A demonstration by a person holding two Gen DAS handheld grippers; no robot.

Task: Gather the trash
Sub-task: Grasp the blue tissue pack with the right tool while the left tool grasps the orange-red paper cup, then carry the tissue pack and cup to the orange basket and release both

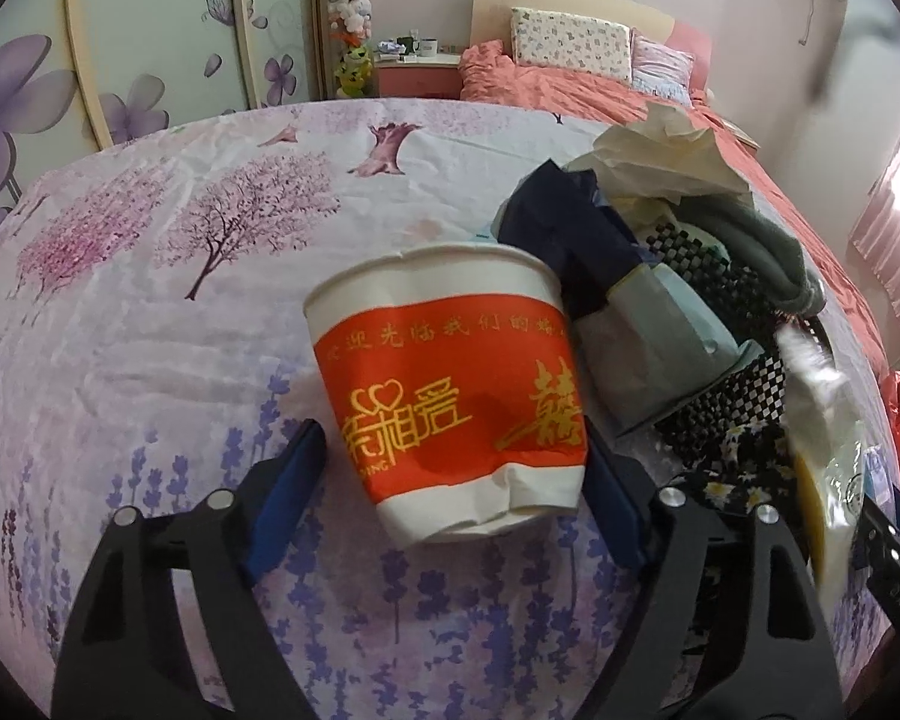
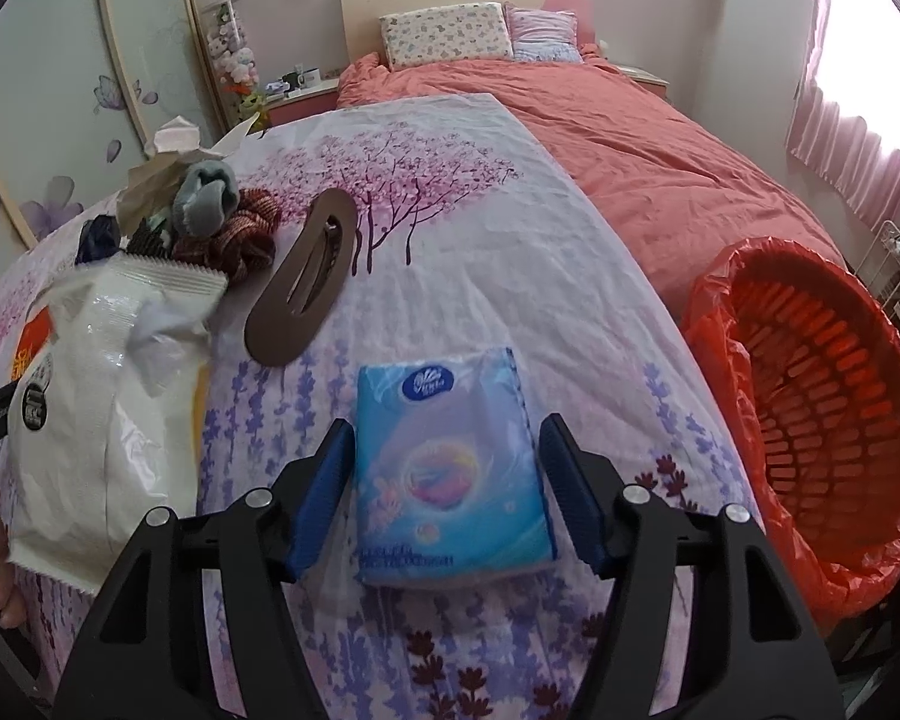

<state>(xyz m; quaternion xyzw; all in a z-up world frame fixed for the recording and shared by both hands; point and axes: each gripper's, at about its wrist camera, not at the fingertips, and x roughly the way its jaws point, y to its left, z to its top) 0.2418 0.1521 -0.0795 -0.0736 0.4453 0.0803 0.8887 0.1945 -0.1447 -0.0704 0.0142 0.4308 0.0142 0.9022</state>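
Crumpled paper cup [image 1: 450, 384], glossy tissue pack [image 2: 450, 468], ribbed orange basket [image 2: 822, 396]

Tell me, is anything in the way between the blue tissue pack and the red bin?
Nothing visible blocks it. The tissue pack lies between the pads of the right hand-held gripper, and only bare flowery sheet separates it from the red bin beside the bed.
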